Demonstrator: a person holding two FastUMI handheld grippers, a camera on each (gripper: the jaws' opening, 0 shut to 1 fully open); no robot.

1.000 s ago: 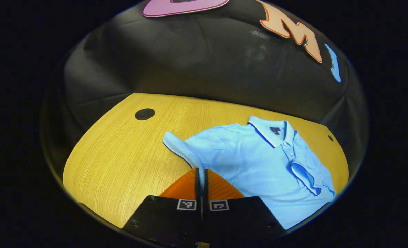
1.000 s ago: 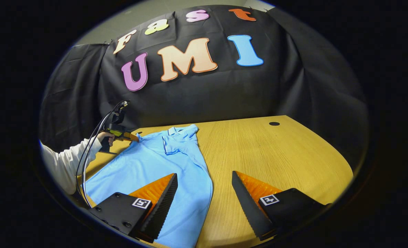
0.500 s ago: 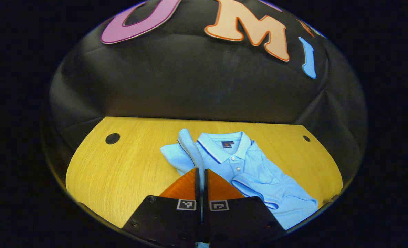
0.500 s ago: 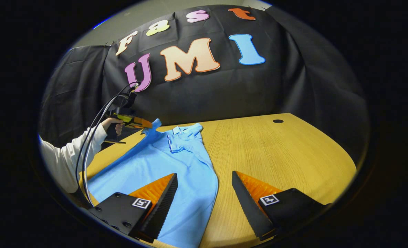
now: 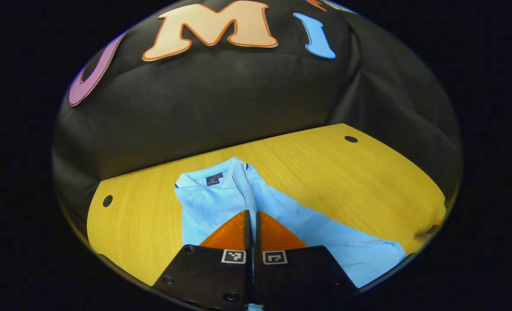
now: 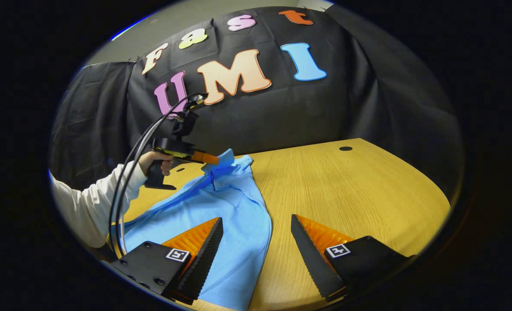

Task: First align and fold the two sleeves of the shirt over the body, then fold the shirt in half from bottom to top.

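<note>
The light wooden worktop carries the light blue polo shirt, which lies on its left half with the collar at the far end and the hem near the right gripper. In the left gripper view the shirt stretches from the collar, far, down to the near right.

The shirt's left sleeve is lifted off the worktop and hangs over the collar and chest; half a second ago it was raised just left of the collar, and a second ago it still lay out flat to the side. The body cloth below it now rucks up in a ridge toward the grip.

A hand in a white sleeve holds the left gripper, whose fingers are pinched together on that sleeve; it has swung up and rightward across the shirt since the earlier frames.

The right gripper stays spread wide and holds nothing, low over the near edge, one finger above the shirt's hem, the other above bare wood, as before.
</note>
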